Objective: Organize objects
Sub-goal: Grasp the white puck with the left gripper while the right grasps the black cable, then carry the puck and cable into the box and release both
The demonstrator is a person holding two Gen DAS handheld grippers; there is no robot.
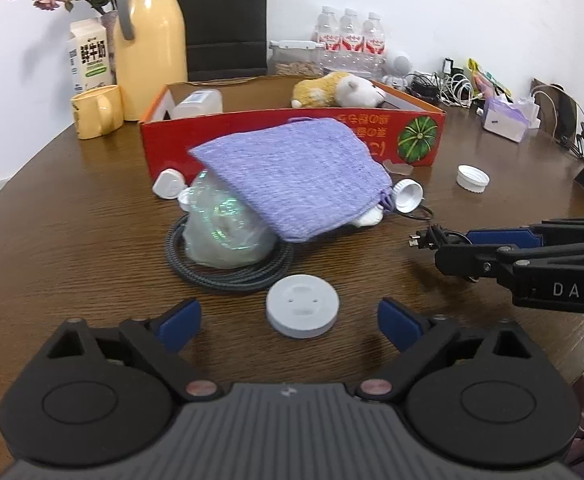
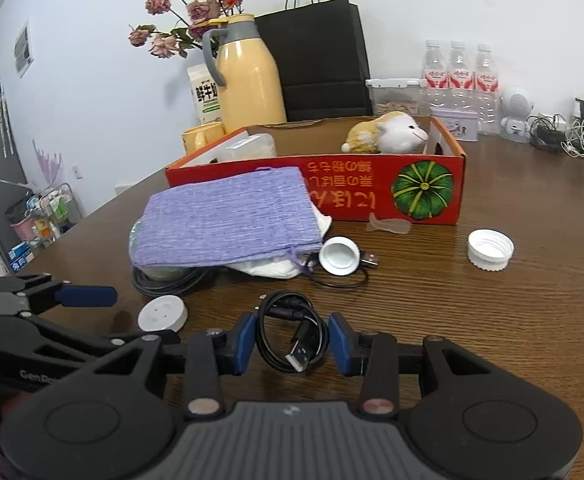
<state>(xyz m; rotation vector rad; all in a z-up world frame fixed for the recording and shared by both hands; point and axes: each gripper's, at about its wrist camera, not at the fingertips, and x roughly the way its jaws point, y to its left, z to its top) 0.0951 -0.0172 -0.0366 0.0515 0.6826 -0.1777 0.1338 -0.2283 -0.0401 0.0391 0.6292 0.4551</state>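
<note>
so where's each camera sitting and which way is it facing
Left wrist: on the left gripper, looking forward and down at the white disc, purple cloth and red box; own open jaws show, right gripper at right.
Right wrist: on the right gripper, jaws around a coiled black cable; left gripper at left.
Shared: disc, cloth, box, white cap.

Both wrist cameras look low and close across the wooden table (image 1: 92, 208) toward the red box (image 2: 372, 196), which both views share.

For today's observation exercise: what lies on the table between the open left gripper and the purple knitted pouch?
In the left wrist view, a white round disc sits just ahead of the left gripper, then a coiled dark cable ringing a clear plastic bag, on which the purple pouch rests.
</note>
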